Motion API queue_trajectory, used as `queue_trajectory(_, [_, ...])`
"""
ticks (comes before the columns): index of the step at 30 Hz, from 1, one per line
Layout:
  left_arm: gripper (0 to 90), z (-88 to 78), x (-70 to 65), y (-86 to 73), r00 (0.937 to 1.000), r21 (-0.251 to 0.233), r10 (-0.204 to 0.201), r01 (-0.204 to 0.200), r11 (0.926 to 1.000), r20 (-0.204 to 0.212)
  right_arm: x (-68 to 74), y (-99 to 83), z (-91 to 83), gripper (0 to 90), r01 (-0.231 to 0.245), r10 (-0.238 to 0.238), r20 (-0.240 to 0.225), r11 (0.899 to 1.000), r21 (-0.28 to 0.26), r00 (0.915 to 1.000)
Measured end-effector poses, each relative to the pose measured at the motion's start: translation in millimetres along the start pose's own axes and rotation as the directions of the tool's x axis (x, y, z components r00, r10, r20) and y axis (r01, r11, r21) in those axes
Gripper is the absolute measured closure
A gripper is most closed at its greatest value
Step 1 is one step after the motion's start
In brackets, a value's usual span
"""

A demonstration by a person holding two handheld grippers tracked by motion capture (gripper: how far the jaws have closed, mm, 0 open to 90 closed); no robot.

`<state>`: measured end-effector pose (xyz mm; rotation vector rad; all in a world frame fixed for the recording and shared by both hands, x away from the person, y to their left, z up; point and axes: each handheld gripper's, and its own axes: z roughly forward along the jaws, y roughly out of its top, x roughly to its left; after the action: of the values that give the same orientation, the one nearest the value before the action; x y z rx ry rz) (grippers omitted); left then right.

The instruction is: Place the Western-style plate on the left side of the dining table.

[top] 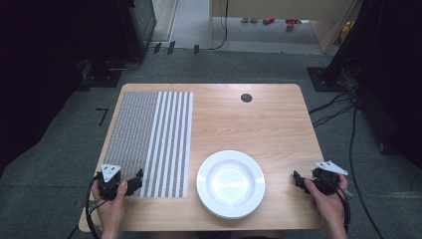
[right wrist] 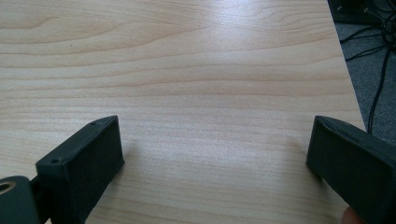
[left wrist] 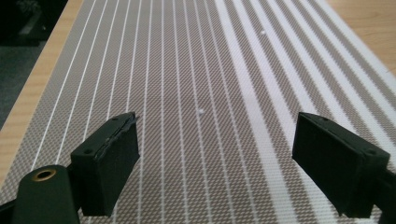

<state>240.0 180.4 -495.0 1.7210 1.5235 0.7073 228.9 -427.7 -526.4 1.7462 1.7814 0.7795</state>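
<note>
The left tool was held with its jaws wide apart and nothing between them, over the near edge of the striped mat. The right tool was likewise spread wide and empty, above bare worktop. The white plate was found between the two tools, apart from both, just beside the mat.
</note>
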Motion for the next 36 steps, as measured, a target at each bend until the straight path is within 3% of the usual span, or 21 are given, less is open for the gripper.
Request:
queue_trajectory(11, [15.0, -0.8, -13.0, 15.5, 0.9994, -0.022, -0.024, 0.025, 0.9995, 0.026, 2.0, 1.0, 1.3, 2.9, -0.018, 0.018, 0.021, 1.000, -0.001, 0.9996])
queue_trajectory(14, [15.0, 1.8, -15.6, 21.3, 0.9980, -0.031, -0.050, 0.051, 0.9982, 0.039, 2.0, 1.0, 1.3, 2.9, -0.019, 0.019, 0.021, 1.000, -0.001, 0.9996])
queue_trajectory(18, [15.0, 6.8, -26.6, 30.7, 0.9974, -0.040, -0.051, 0.053, 0.9978, 0.051, 2.0, 1.0, 1.3, 2.9, -0.019, 0.019, 0.021, 1.000, -0.001, 0.9996])
queue_trajectory(19, [15.0, 9.7, -35.2, 35.6, 0.9971, -0.046, -0.037, 0.040, 0.9982, 0.067, 2.0, 0.9, 1.3, 2.9, -0.018, 0.018, 0.021, 1.000, -0.001, 0.9996])
queue_trajectory(24, [15.0, 14.9, -51.8, 37.1, 0.9956, -0.045, 0.007, -0.003, 0.9990, 0.093, 2.4, 0.3, 0.8, 3.1, -0.015, 0.015, 0.019, 1.000, -0.003, 0.9997])
queue_trajectory(31, [15.0, 18.9, -67.9, 28.0, 0.9900, -0.030, 0.015, -0.011, 0.9995, 0.140, 2.4, -0.1, 0.1, 3.1, -0.015, 0.015, 0.016, 1.000, -0.001, 0.9998])
queue_trajectory(34, [15.0, 19.4, -77.5, 21.2, 0.9849, -0.016, 0.043, -0.041, 0.9990, 0.167, 2.5, -0.2, 0.0, 3.1, -0.014, 0.014, 0.015, 1.000, -0.001, 0.9998])
queue_trajectory(36, [15.0, 18.4, -80.8, 18.1, 0.9803, -0.012, 0.034, -0.032, 0.9994, 0.195, 2.6, -0.2, -0.1, 3.1, -0.014, 0.014, 0.015, 1.000, -0.001, 0.9998])
